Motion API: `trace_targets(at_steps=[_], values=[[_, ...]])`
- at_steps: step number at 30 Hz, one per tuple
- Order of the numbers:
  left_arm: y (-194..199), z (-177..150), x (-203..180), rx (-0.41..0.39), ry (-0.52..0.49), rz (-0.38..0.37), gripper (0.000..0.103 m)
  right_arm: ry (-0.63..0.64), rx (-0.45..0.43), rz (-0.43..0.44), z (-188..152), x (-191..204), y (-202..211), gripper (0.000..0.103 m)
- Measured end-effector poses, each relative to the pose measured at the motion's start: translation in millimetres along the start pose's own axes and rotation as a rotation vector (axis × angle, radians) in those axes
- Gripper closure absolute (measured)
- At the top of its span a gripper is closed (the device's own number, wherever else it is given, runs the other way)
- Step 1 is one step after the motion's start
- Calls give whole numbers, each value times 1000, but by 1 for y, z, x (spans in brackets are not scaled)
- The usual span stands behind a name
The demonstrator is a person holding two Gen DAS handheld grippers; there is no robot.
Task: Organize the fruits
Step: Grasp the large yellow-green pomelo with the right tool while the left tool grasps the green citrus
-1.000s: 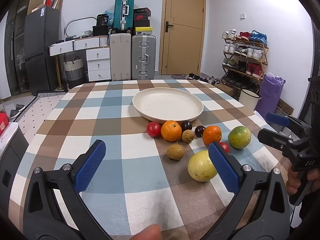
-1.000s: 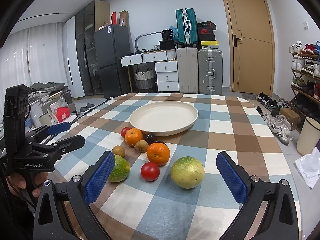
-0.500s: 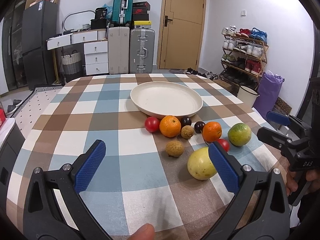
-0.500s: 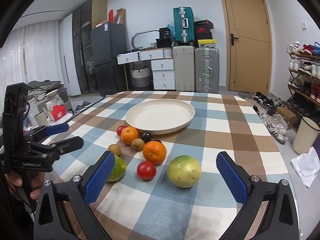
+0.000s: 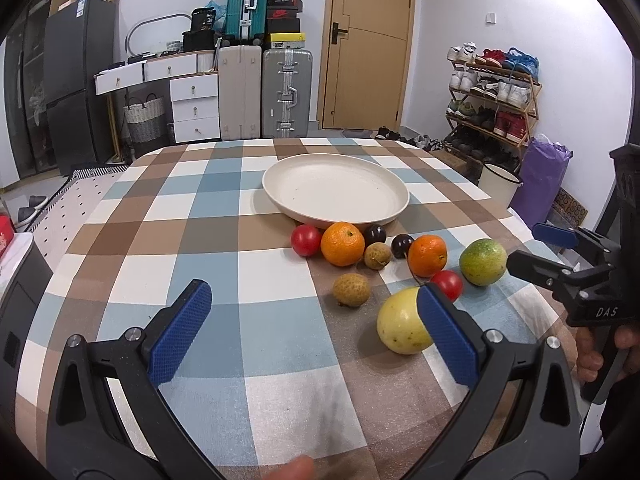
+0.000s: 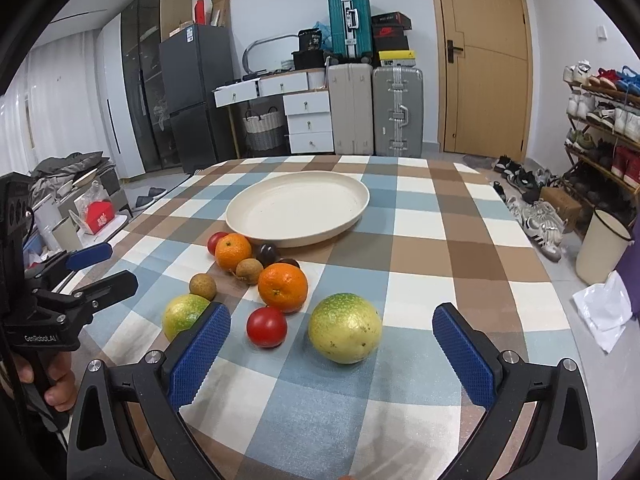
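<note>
Hovering spread and empty, the left gripper (image 5: 312,332) and right gripper (image 6: 332,344) face fruit near the plate (image 6: 298,211) (still bare); next, close on the green-yellow fruit (image 6: 345,328).

Both views are bright and evenly lit from overhead, with only soft, short shadows under the fruit on the desk (image 5: 200,240). Fisheye distortion bends the door (image 6: 484,60) and walls toward dark vignetted corners. Focus is sharp centrally; the near desk edge looks slightly soft. Glare is mild on the plate (image 6: 296,208).
</note>
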State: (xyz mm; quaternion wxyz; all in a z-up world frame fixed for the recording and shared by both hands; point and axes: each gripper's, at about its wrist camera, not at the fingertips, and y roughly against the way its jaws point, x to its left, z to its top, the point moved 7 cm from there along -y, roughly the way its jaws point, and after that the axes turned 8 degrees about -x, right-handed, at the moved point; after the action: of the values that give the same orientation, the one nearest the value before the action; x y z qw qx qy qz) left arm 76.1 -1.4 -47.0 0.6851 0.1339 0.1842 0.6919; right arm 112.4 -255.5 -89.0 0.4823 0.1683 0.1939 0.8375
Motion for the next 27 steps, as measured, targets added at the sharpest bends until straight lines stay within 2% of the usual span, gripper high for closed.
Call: trace_targets(at_steps=[4, 10, 12, 13, 19, 24, 27], values=[[-6, -5, -10, 71, -4, -59, 1, 12, 56, -38, -6, -5, -8, 0], [-9, -6, -28, 75, -53, -84, 1, -23, 131, -16, -15, -13, -21, 1], [-11, -6, -36, 84, -81, -89, 1, -25, 158, -6, -19, -15, -26, 6], [-13, -7, -38, 91, -91, -92, 1, -29, 165, -1, -20, -15, -28, 12], [-28, -17, -53, 162, -132, -120, 13, -26, 195, 25, -24, -15, -37, 26], [-35, -22, -59, 195, -138, -150, 18, -33, 211, 37, -25, -15, -43, 31], [-42, -29, -62, 227, -152, -163, 29, -40, 220, 49, -26, -15, -46, 37]])
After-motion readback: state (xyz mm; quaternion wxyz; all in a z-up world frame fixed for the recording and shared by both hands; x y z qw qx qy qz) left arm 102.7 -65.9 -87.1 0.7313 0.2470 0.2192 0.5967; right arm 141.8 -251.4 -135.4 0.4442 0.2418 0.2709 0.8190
